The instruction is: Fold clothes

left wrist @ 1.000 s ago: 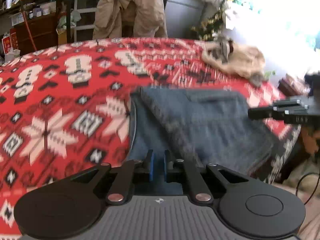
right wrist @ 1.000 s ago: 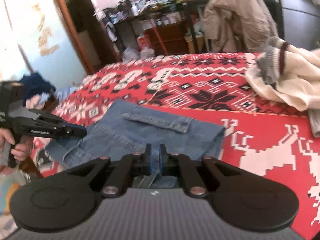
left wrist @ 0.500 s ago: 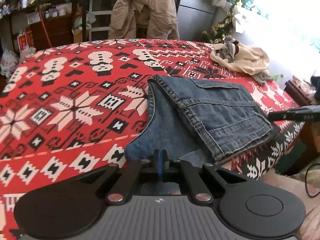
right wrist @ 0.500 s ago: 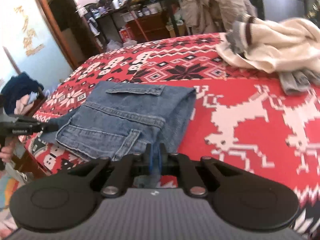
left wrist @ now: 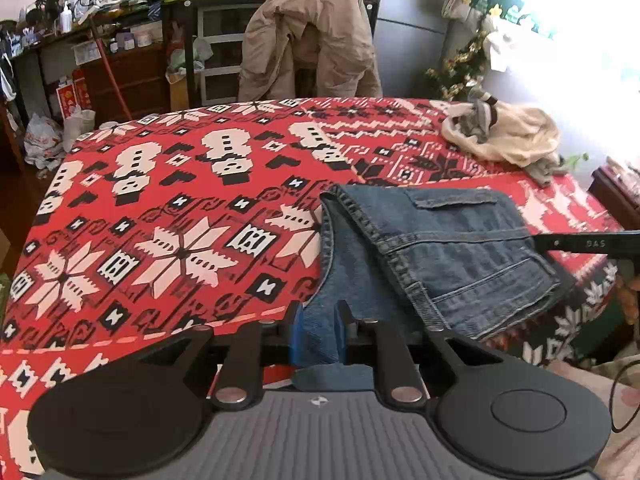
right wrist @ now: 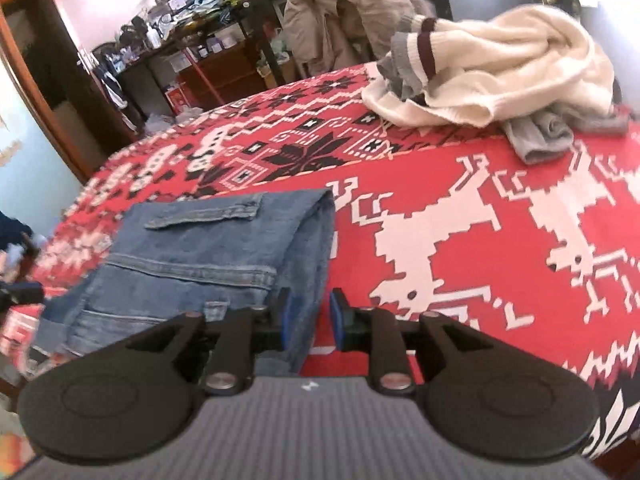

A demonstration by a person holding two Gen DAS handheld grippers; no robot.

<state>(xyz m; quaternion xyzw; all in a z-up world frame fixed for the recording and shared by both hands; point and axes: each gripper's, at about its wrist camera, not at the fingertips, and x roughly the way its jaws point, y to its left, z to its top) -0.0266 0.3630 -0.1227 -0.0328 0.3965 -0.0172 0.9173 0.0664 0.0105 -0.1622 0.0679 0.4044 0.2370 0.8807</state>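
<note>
Releasing: both grippers have just been opening, letting go of the folded denim garment [left wrist: 448, 256].
Left gripper [left wrist: 318, 336]: jaws slightly parted; the near denim edge lies loose between them.
Right gripper [right wrist: 308, 320]: jaws slightly parted, fabric corner between them, apparently unpressed.
Garment position: near the table's front edge, on the red patterned tablecloth [left wrist: 168, 208].
Risk: withdrawing with cloth snagged on a pad could drag the fold open.
Risk: overhang may slide off.
Pending: cream sweater [right wrist: 492, 68].
</note>
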